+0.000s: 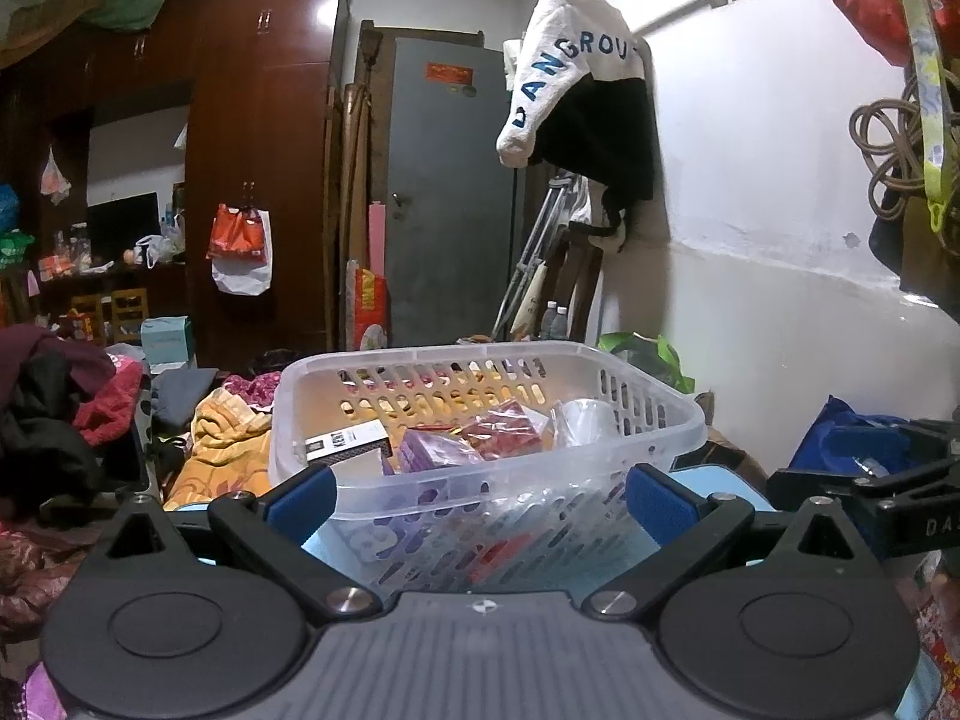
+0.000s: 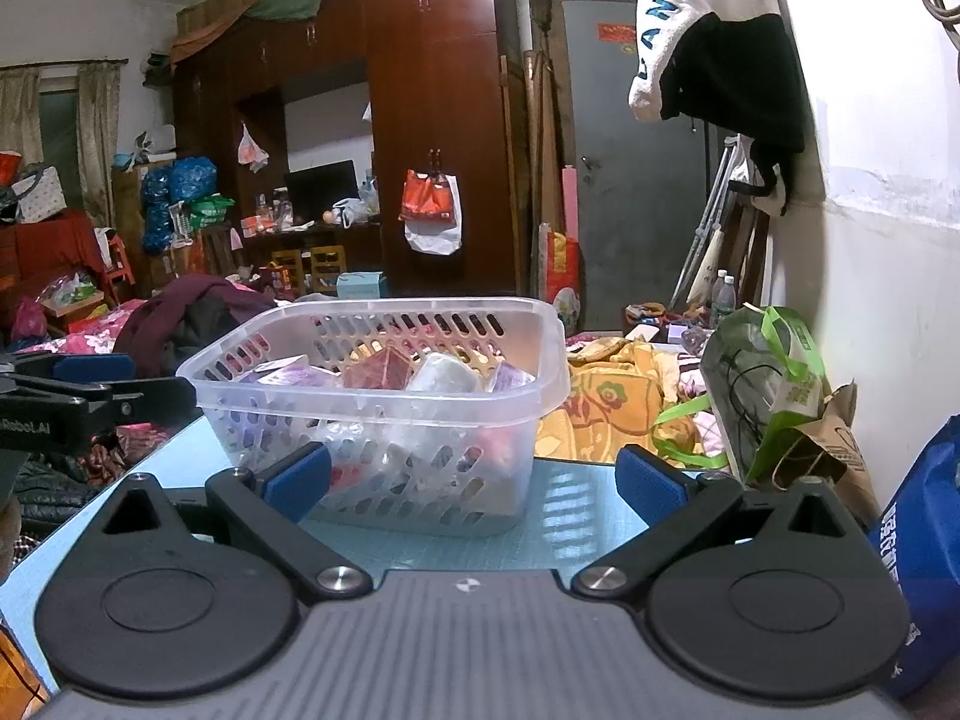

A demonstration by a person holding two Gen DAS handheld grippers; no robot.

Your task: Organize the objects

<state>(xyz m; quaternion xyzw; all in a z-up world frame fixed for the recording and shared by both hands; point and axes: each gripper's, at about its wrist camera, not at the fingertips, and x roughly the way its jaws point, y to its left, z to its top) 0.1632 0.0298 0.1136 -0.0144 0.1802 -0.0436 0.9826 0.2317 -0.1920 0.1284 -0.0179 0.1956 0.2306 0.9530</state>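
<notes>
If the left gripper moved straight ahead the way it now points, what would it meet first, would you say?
Most likely the near wall of the clear plastic basket, which sits directly between the open left gripper fingers on the blue table top; exact depth is hard to judge.

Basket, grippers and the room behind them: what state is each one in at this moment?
Basket: upright on the blue table, partly filled with packets.
Left gripper: open, empty, fingers either side of the basket's near wall.
Right gripper: open, empty, short of the basket.
Grey door: shut.
Wardrobe doors: shut.
Green bag: upright, slumped, beside the table.
</notes>
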